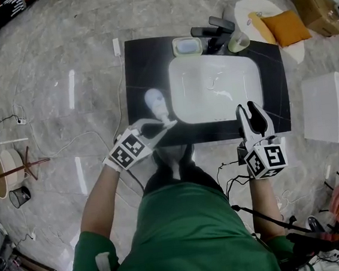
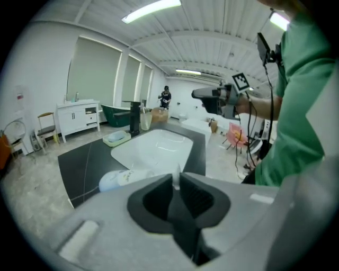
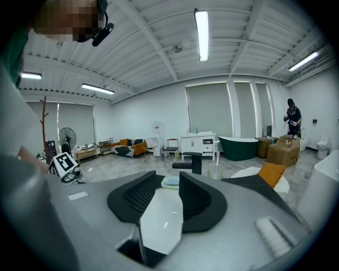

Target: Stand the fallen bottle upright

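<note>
Bottle (image 1: pixel 155 101) is caught by its thin white nozzle, which stands in the narrow gap between the nearly closed fingers of the left gripper (image 1: pixel 160 127). In the left gripper view that sliver of white sits upright between the dark ribbed pads (image 2: pixel 198 198), which pinch it. From the pinch the white body runs on beyond the fingertips and a little to their left, ending in a rounded pale-blue base. It lies low over the black counter (image 1: pixel 141 62), on its side and not upright. Whether the body rests on the top or is just clear of it I cannot tell.

Just past the left fingertips, on their right, is the white sink (image 1: pixel 213 97), sunk in the same counter. Beyond the sink's far rim, well away from those fingers, are a pale green soap dish (image 1: pixel 186 46), a black faucet (image 1: pixel 210 31) and a clear cup (image 1: pixel 239 42).

The right gripper (image 1: pixel 247 110) has its fingers spread, with nothing between them. Only the sink's white basin shows through the gap, with the soap dish farther on. These fingers hang over the counter near its front edge, at the sink's near right corner, so the basin lies between them and the bottle. An orange cushion (image 1: pixel 286 27) lies far beyond them, off the counter
</note>
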Available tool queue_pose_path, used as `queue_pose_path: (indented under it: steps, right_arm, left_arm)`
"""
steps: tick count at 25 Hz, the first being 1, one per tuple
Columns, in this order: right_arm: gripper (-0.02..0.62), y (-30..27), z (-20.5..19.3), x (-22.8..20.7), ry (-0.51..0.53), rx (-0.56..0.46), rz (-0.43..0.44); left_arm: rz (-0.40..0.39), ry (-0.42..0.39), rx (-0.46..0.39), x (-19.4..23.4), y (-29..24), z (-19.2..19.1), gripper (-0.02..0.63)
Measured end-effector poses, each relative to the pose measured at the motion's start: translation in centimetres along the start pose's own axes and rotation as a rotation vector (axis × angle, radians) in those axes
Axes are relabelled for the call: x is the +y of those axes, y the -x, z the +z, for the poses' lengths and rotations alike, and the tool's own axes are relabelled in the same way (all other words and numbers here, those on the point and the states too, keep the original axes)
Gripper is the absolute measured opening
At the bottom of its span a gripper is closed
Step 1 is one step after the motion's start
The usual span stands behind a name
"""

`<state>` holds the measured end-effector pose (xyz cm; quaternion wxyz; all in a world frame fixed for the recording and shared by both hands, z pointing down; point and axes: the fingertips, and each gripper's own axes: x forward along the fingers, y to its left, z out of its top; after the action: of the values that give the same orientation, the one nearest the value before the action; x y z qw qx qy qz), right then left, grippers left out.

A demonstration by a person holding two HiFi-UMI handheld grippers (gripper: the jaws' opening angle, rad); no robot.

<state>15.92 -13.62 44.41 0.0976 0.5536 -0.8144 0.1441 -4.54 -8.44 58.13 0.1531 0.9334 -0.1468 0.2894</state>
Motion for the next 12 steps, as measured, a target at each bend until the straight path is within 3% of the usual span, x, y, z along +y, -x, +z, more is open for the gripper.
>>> queue_pose_path:
  steps: [12]
  right_arm:
    - [0.140,1.2,0.2,-1.3,-0.017,-0.005,-0.031]
  left_arm:
    - [0.032,0.071,-0.112,2.5,0.6,4.4,0.037]
